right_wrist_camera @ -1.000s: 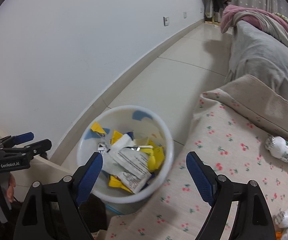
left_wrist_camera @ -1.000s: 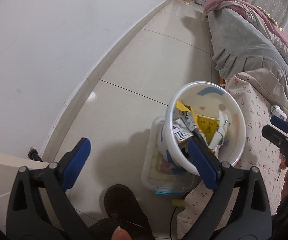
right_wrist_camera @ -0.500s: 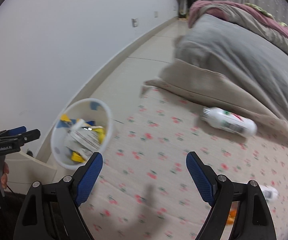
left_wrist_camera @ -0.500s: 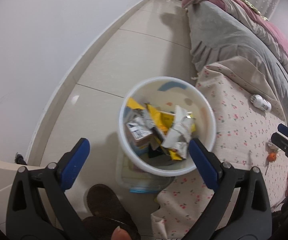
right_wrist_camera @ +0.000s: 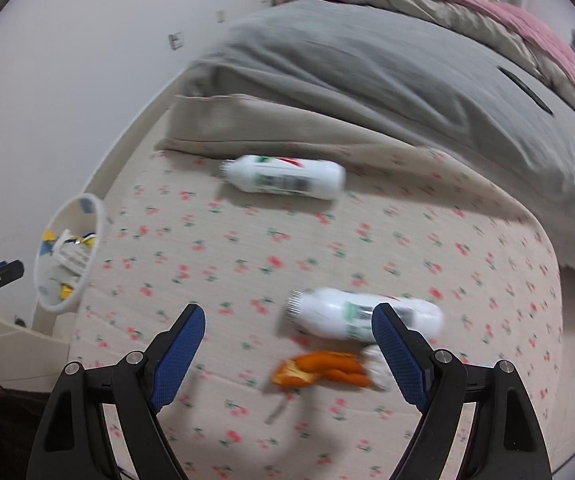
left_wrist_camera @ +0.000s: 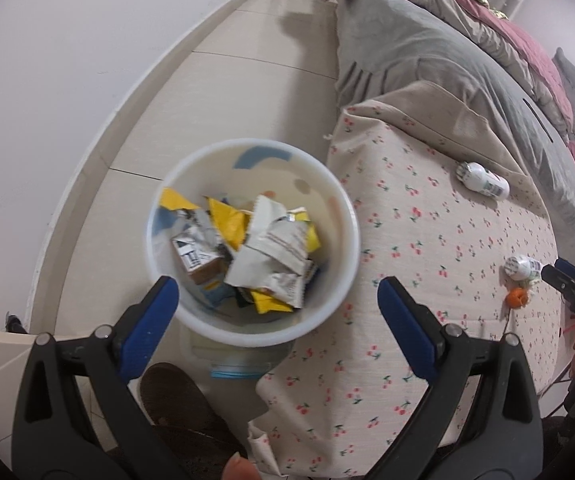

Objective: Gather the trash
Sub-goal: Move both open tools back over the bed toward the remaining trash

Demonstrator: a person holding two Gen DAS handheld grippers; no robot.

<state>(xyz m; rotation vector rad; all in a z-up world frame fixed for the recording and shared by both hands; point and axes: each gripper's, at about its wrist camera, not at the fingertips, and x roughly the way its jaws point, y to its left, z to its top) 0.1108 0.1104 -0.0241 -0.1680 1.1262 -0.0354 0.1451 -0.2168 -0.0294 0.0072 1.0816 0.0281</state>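
Observation:
A white bin (left_wrist_camera: pixel 329 312) holding several yellow and white wrappers (left_wrist_camera: pixel 275 240) stands beside the bed; it also shows at the left of the right wrist view (right_wrist_camera: pixel 95 248). My left gripper (left_wrist_camera: pixel 277 304) is open and empty just above the bin's near rim. My right gripper (right_wrist_camera: pixel 287 340) is open and empty above the cherry-print sheet (right_wrist_camera: pixel 247 264). A white bottle (right_wrist_camera: pixel 363 314) lies just ahead of it, with an orange wrapper (right_wrist_camera: pixel 323 368) between the jaws. A second white bottle (right_wrist_camera: pixel 283 177) lies farther back. Both bottles (left_wrist_camera: pixel 483 182) (left_wrist_camera: pixel 521 267) and the orange wrapper (left_wrist_camera: pixel 516 298) show in the left wrist view.
A grey blanket (right_wrist_camera: pixel 367 64) and pink bedding (right_wrist_camera: pixel 507 12) cover the far part of the bed. A clear plastic box (left_wrist_camera: pixel 239 364) sits under the bin. A dark slipper (left_wrist_camera: pixel 175 392) is on the tiled floor (left_wrist_camera: pixel 223 92) by the white wall (left_wrist_camera: pixel 47 60).
My right gripper has swung right from over the bin to over the bed, bringing the near bottle and orange wrapper into view. My left gripper has shifted so the bin sits centred under it.

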